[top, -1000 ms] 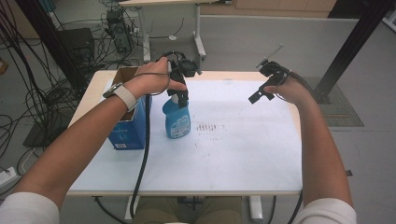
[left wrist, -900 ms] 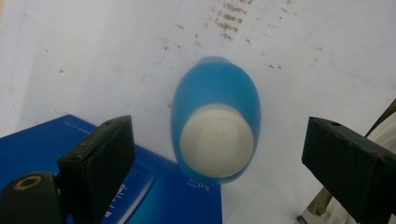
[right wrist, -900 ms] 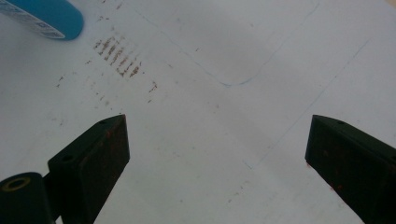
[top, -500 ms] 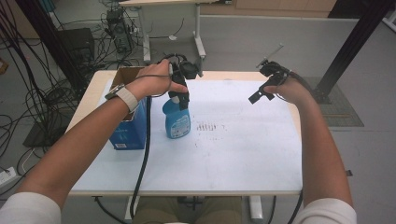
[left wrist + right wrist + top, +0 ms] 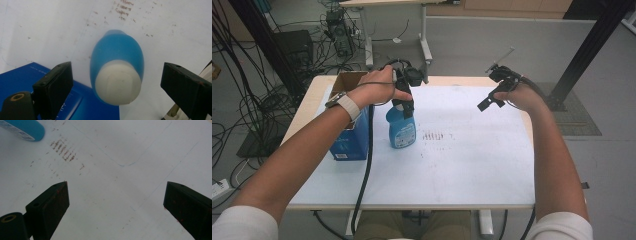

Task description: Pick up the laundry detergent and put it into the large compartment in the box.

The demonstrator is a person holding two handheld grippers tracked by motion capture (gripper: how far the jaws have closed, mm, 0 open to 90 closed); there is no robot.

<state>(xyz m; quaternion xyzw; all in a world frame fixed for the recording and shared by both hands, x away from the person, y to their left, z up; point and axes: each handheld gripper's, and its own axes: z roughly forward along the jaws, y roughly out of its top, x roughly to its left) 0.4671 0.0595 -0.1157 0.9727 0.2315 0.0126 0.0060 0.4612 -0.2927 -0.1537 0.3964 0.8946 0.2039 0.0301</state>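
1. The high view is evenly and softly lit from overhead; the white tabletop (image 5: 472, 165) reads bright without harsh glare.
2. Shadows there are faint and short, pooled just under the blue plastic spray bottle (image 5: 401, 129).
3. In the left gripper view the bottle's white rounded cap (image 5: 118, 82) is soft and out of focus, and the black jaws are slightly blurred.
4. The right gripper view is dimmer and greyer; brown smudges (image 5: 63, 151) on the tabletop stay fairly sharp.

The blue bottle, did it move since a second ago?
No. The blue bottle stands in the same spot beside the blue box, left of the brown marks.
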